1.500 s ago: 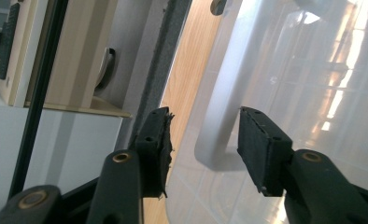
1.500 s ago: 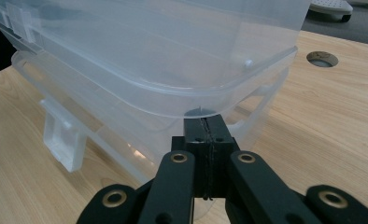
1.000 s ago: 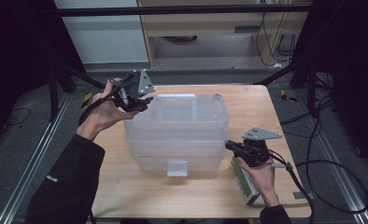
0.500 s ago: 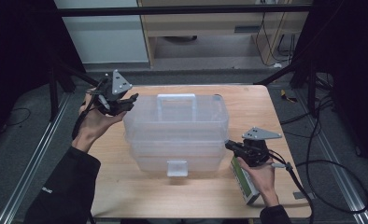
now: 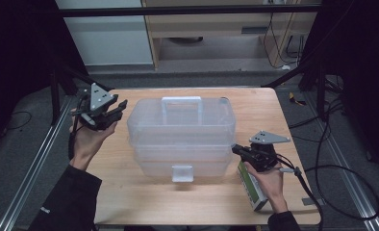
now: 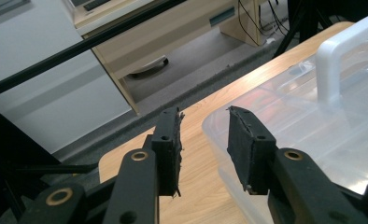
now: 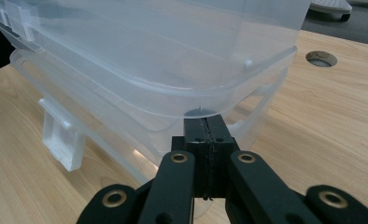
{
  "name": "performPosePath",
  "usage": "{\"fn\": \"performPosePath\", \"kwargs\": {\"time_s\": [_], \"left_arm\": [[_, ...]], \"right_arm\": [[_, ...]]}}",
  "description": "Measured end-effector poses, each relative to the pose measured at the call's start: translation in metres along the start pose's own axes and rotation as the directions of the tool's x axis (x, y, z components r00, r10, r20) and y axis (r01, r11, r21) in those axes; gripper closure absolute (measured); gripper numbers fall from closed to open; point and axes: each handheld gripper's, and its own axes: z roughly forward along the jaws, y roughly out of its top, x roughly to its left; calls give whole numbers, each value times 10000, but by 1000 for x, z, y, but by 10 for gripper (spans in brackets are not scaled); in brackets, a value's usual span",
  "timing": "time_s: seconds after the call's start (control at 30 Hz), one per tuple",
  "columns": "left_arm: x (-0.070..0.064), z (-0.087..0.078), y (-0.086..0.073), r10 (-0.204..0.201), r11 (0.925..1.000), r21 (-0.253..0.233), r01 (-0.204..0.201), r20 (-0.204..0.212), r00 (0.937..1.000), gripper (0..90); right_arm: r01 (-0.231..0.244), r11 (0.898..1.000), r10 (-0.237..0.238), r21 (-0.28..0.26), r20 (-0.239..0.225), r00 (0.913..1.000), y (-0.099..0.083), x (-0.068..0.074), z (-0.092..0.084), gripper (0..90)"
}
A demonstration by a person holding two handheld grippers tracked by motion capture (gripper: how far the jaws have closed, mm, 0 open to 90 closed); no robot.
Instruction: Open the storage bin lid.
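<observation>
A clear plastic storage box [image 5: 182,134], rounded at its corners and built of stacked translucent tiers, sits at the middle of the wooden table [image 5: 255,103], its white handle [image 5: 181,101] on the lid and a white latch [image 5: 182,173] on the near wall. The left gripper [image 5: 114,109] hangs beside the box's left end, apart from it; its jaws have just been closing, yet a gap stands between them with nothing in it. The left gripper view adds the worn, frayed black pads [image 6: 169,140], the smooth lid corner just past the right-hand pad, and a pale cabinet [image 6: 173,42] beyond the table edge. The right gripper [image 5: 236,149] is clenched, its tips against the box's right end; in the right gripper view [image 7: 205,122] the pads meet flush under the protruding rim, and whether they pinch any plastic cannot be told. That view also shows a round hole [image 7: 321,58] in the grained tabletop. The high view shows a green-and-white carton [image 5: 251,186] lying under the right hand [image 5: 269,180].
</observation>
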Motion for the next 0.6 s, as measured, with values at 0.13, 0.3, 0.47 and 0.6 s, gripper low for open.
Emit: {"fn": "performPosePath", "kwargs": {"time_s": [0.13,0.3,0.47,0.6], "left_arm": [[3,-7,-15,-400,9990,-194,398,-75,9992,663],[4,-13,-41,-849,9960,-297,839,-342,9958,677],[1,-15,-64,-1296,9913,-283,1288,-310,9911,681],[-5,-15,-85,-1628,9865,-186,1625,-147,9866,689]], "right_arm": [[6,10000,-6,27,-31,10000,1,0,0,900],[8,10000,-8,51,0,10000,0,0,0,900],[0,10000,0,58,-9,10000,1,0,0,900],[-7,10000,7,86,-34,10000,0,0,0,900]]}}
